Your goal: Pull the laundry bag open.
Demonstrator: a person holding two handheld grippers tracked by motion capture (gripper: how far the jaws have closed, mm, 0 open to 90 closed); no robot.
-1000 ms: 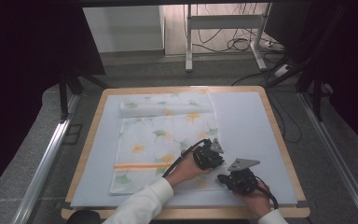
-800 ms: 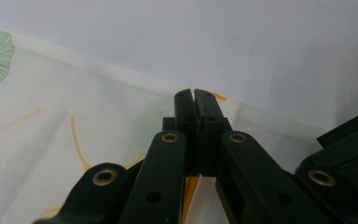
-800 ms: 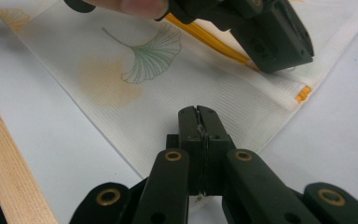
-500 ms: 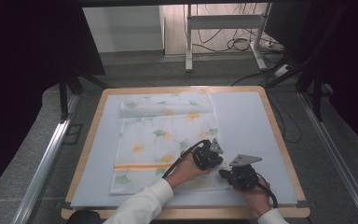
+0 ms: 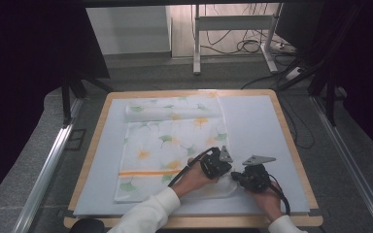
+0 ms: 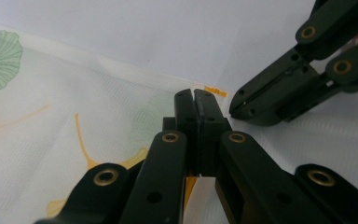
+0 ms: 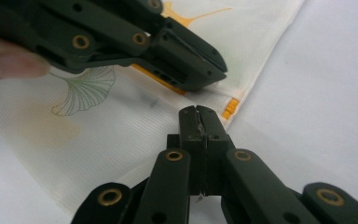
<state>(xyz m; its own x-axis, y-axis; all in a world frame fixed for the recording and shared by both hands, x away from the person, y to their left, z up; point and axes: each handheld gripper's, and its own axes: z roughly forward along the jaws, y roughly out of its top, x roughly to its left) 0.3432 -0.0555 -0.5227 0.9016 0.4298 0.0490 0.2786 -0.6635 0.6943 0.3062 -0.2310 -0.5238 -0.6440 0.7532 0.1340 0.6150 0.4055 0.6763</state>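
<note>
While both grippers worked at the near right corner of the cloth (image 5: 167, 145), the table (image 5: 252, 121) carried it on a pale sheet inside a wooden rim. The cloth, white with green and yellow leaf prints and an orange stripe, lay flat on the left half of the table, its far edge rolled into a band. Its near right corner sat between the two hands in the high view.

The left gripper (image 6: 196, 105) rested on that corner; its fingers were closed flat together, with the cloth passing under and between their tips as far as the left gripper view showed. An orange tag (image 6: 215, 91) lay at the hem just beyond the fingertips.

The right gripper (image 7: 198, 116) stood just beside the left one, at the cloth's edge. Its fingers were likewise pressed together, and a thin fold of cloth appeared pinched in their seam.
</note>
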